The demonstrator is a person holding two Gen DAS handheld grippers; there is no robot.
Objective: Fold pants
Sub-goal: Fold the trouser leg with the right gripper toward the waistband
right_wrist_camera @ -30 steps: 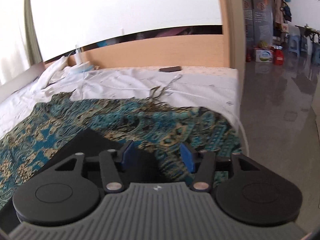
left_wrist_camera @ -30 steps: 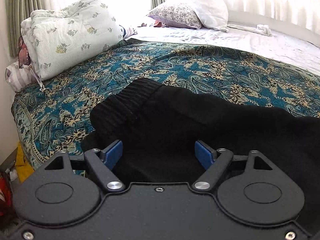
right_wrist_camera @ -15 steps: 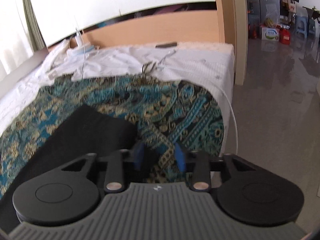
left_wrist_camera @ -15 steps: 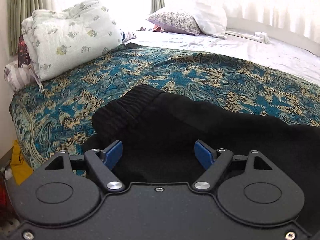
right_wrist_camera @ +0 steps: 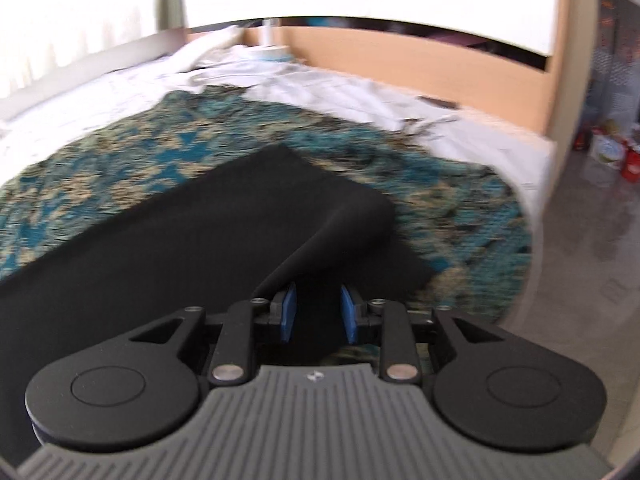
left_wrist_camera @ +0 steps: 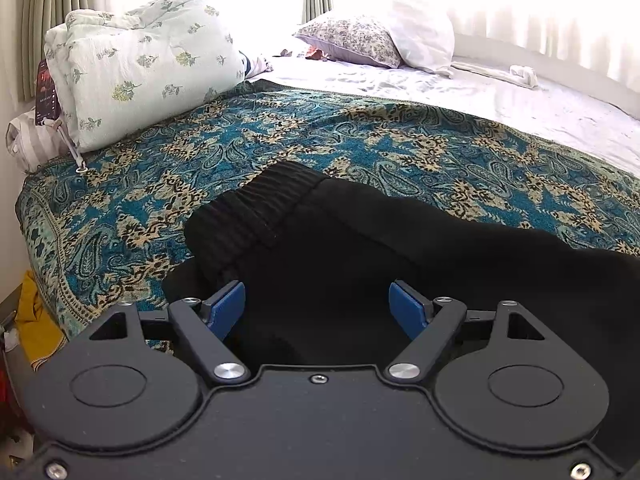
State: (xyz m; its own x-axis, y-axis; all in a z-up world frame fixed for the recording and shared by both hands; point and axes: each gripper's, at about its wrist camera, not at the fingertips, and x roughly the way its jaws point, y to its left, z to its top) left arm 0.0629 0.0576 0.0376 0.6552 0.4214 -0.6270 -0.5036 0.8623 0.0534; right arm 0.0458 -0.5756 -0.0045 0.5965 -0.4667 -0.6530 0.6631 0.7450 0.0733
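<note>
Here, one pants point(left_wrist_camera: 400, 264), two tongs: left point(left_wrist_camera: 317, 310), right point(right_wrist_camera: 317, 312).

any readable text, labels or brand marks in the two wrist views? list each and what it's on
No legible text in either view.
Dark red card tucked beside the floral bedding: printed marks, too small to read.
Right gripper body: small embossed logo, a symbol, no letters readable.
Boxes and cans on the floor: labels blurred by motion.
Black pants: no tag or print showing.
</note>
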